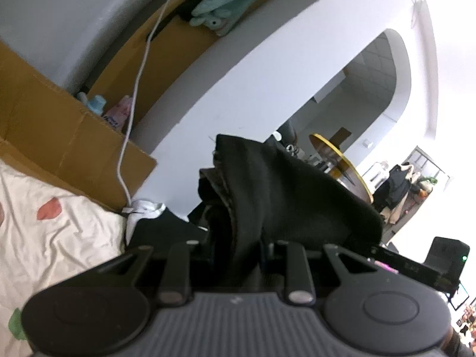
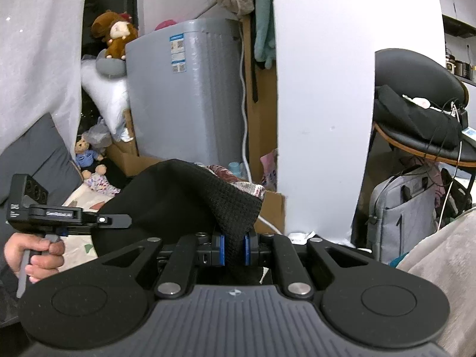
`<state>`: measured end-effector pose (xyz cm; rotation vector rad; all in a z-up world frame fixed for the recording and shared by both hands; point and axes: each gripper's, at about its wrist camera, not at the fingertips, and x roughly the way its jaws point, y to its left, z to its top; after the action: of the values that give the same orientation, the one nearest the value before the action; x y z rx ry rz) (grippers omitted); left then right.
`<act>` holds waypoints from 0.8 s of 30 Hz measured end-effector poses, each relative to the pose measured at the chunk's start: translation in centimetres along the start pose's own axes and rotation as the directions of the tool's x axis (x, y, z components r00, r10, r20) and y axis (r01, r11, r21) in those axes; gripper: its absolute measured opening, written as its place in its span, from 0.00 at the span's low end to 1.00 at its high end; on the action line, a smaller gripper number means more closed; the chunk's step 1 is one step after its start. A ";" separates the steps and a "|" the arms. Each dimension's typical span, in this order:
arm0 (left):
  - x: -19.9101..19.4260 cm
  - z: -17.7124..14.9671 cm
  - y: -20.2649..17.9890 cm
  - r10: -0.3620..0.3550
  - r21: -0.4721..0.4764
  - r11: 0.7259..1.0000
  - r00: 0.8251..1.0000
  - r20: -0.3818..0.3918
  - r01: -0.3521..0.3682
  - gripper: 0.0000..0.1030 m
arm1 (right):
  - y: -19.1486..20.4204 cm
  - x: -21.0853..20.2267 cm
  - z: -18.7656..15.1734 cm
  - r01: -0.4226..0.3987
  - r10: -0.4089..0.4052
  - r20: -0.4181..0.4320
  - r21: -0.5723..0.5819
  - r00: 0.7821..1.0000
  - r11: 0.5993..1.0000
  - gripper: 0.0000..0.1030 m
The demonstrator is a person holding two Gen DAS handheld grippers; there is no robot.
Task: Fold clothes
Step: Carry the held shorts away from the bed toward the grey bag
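A black knitted garment (image 2: 184,196) is held up off the bed between both grippers. In the right wrist view my right gripper (image 2: 234,250) is shut on a fold of it, the blue pads (image 2: 219,250) pressing the cloth from both sides. In the left wrist view my left gripper (image 1: 238,255) is shut on a thicker bunch of the same black garment (image 1: 282,196), which drapes over and hides the fingertips. A hand (image 2: 35,255) holding the left gripper's handle shows at the left of the right wrist view.
A white bedsheet with coloured spots (image 1: 44,238) lies below left. Cardboard boxes (image 1: 68,136), a white cable (image 1: 139,68), a tall grey bin (image 2: 184,95), soft toys (image 2: 116,34), a white panel (image 2: 321,104), a grey bag (image 2: 401,208) and a round table (image 1: 342,163) surround the spot.
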<state>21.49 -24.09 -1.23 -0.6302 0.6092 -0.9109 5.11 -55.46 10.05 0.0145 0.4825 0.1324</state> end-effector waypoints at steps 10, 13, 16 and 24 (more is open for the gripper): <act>4.5 -2.1 1.4 -0.018 -0.052 0.999 0.999 -0.043 0.015 0.26 | -2.9 2.3 -0.7 0.060 -0.060 -0.021 0.001 0.998 0.998 0.12; 6.5 -3.0 1.9 -0.021 -0.074 0.997 0.998 -0.051 0.017 0.26 | -3.9 3.3 -1.3 0.117 -0.117 -0.034 0.003 0.993 0.993 0.12; 8.6 -3.8 2.4 -0.018 -0.094 0.995 0.998 -0.059 0.012 0.26 | -4.9 4.4 -1.8 0.161 -0.161 -0.049 -0.001 0.986 0.987 0.12; 13.0 -4.2 3.9 -0.060 -0.121 0.991 0.994 -0.086 0.050 0.26 | -7.7 6.4 -2.0 0.234 -0.234 -0.072 -0.005 0.970 0.972 0.12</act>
<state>26.68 -34.37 -9.55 -0.7185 0.7331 -0.9632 10.79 -62.34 4.96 -0.0439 0.5528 -0.1001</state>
